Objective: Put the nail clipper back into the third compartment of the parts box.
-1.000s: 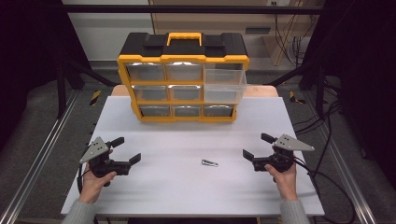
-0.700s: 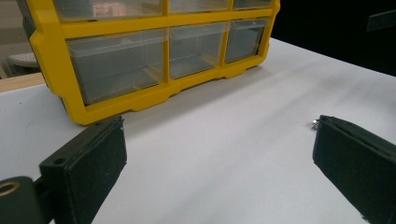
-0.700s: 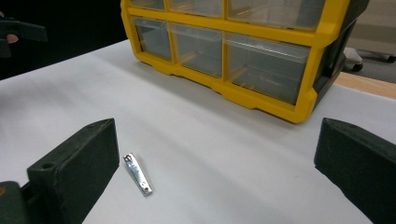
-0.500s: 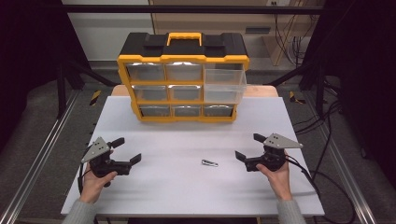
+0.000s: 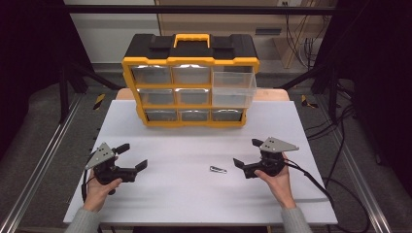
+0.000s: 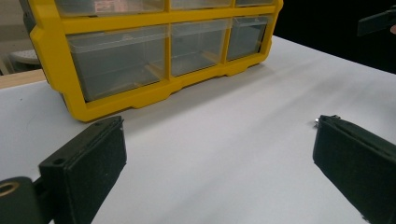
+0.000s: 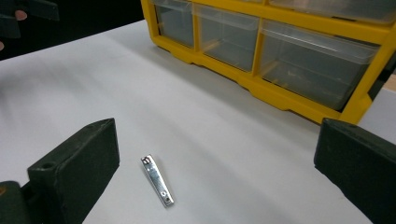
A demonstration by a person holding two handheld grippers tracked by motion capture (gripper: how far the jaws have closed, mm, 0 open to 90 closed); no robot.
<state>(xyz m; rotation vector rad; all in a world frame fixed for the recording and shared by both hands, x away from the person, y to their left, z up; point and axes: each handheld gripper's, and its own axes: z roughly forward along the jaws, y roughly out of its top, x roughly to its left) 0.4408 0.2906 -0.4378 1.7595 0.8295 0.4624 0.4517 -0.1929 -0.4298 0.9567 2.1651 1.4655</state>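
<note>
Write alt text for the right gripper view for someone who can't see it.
A small flat metal clip lies on the white table between the open black jaws of the right gripper, untouched. Behind it stands a yellow organizer with clear drawers.

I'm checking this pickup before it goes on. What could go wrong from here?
The metal strip lies flat and thin on the white table, so the open right hand-held gripper may slide over it or push it away instead of pinching it. The organizer's top right drawer sticks out; a lifted hand might bump it.
</note>
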